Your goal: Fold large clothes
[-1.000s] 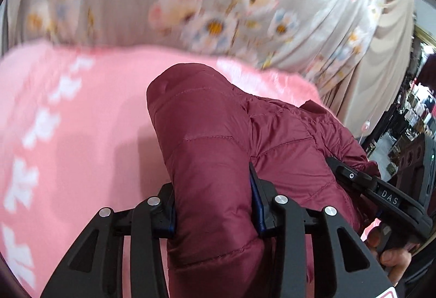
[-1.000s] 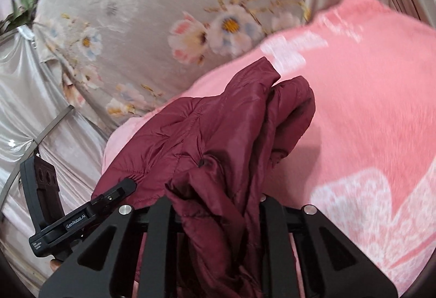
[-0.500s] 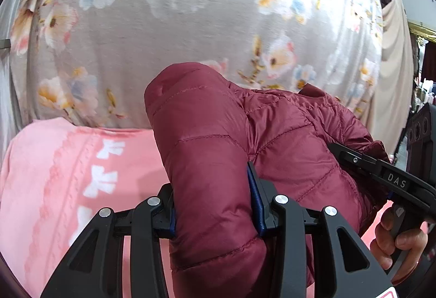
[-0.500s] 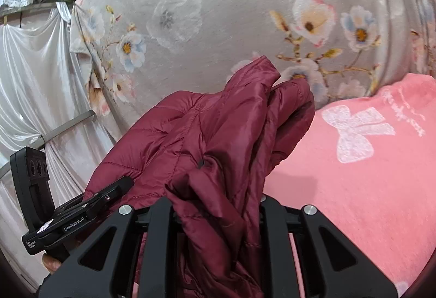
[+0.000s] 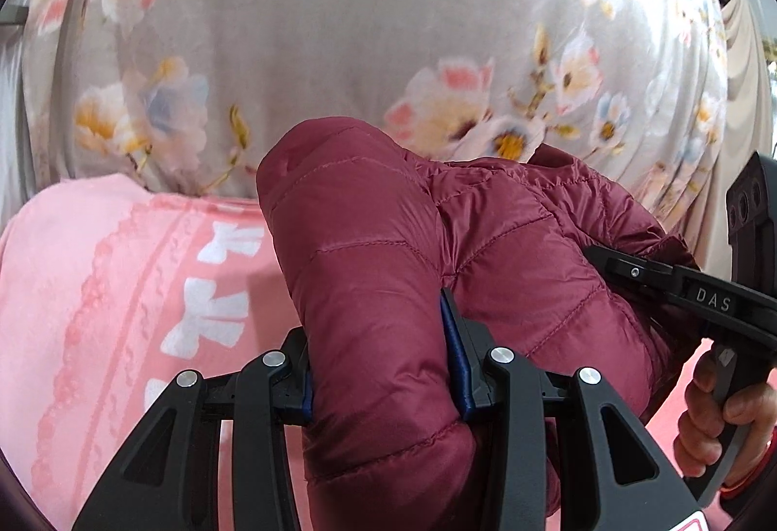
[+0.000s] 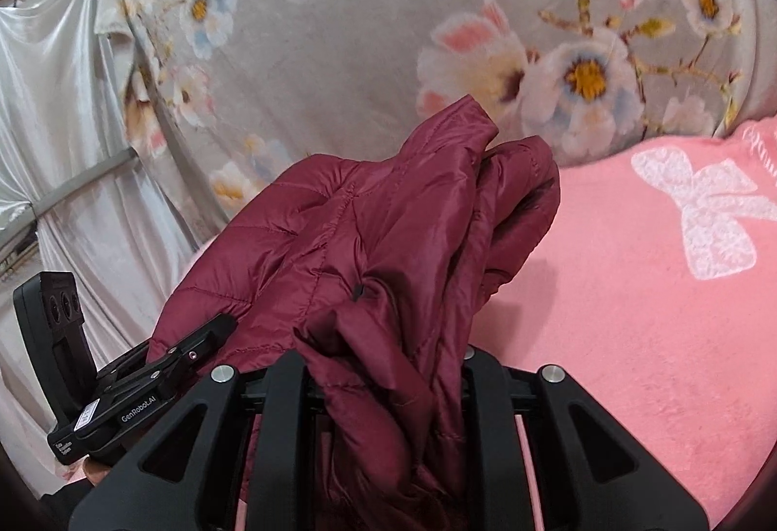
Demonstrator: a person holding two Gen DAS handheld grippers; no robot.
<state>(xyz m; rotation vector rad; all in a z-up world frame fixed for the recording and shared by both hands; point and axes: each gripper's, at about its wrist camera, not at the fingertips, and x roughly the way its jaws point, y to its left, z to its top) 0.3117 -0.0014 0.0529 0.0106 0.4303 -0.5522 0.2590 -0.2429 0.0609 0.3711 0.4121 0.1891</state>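
Above the pink blanket [image 5: 97,298], which serves as my landmark here, I hold a maroon quilted jacket [image 5: 388,288] off the surface between both grippers. My left gripper [image 5: 383,375] is clamped on a thick padded fold: the fold fills the whole gap between the jaws, the blue pads press into it on either side, and the bulge of fabric rises up and forward past the tips. The jaws stand at a middling width because of the padding. The rest of the jacket runs off to the right in the left wrist view, toward my right gripper's body [image 5: 689,293], where my right hand [image 5: 718,414] wraps the handle.

In the right wrist view, my right gripper [image 6: 388,385] holds a thinner, crumpled bunch of the same jacket [image 6: 388,239]. The jaws stand narrow, closed on the gathered cloth, which droops below them and also peaks upward ahead of the tips. The jacket spans leftward from there to my left gripper's body [image 6: 145,385].

The blanket [image 6: 631,312] lies below and to the right of the jacket in this view, with a white bow print [image 6: 704,210] on it. Behind the blanket, a grey floral cloth [image 5: 340,21] hangs as a backdrop. Left of it in the right wrist view hangs a silvery white sheet [image 6: 58,118].
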